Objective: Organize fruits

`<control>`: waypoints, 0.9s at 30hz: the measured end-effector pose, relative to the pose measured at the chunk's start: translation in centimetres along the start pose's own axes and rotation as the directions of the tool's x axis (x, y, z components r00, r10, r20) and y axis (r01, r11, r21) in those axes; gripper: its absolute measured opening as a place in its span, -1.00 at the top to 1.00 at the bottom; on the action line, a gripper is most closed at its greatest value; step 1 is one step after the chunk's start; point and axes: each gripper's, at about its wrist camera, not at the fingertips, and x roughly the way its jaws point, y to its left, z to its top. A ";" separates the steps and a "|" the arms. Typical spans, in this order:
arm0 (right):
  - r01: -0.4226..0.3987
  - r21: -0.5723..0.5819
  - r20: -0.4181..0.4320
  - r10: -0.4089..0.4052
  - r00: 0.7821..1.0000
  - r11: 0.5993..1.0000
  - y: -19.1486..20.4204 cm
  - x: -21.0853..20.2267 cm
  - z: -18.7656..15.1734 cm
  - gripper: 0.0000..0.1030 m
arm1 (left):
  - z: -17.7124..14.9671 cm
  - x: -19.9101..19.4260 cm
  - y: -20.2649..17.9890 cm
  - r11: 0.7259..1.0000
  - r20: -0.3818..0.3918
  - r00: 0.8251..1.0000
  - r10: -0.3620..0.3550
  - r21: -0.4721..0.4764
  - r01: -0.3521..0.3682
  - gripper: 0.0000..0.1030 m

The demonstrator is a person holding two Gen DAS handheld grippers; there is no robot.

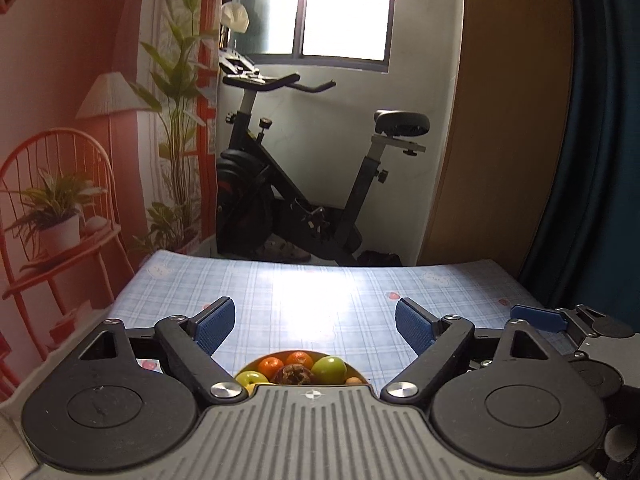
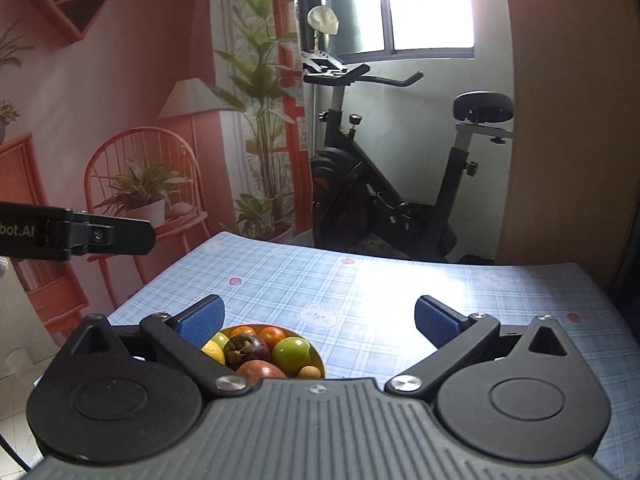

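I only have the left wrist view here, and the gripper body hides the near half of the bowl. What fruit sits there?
Observer: A reddish-brown fruit and a small tan one lie at the near side of the bowl.
Operator: Any yellow fruit?
Observer: Yes, a lemon-yellow one beside the right gripper's left finger.
Operator: Is the right gripper holding anything?
Observer: No, it is open, nothing between its pads.

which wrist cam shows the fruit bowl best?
Right wrist. There the fruit bowl shows several fruits and a stretch of rim beyond the open right gripper. The left wrist view shows only a sliver of it, mostly hidden by the gripper body.
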 end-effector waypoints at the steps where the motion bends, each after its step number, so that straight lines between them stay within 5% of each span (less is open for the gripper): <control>1: 0.006 0.001 0.004 -0.006 1.000 1.000 0.0 -0.6 0.4 -1.00 | 0.3 -0.8 -0.4 1.000 0.020 1.000 0.013 0.011 -0.013 -0.81; 18: 0.086 0.026 0.140 -0.089 0.986 0.996 0.5 -10.6 4.6 -1.00 | 2.3 -9.7 -3.5 1.000 0.191 0.982 0.001 0.012 -0.003 -0.97; 27: 0.092 0.026 0.174 -0.095 0.980 0.995 0.9 -12.5 4.8 -1.00 | 2.2 -11.2 -4.8 0.995 0.206 0.975 0.084 0.031 -0.092 -1.00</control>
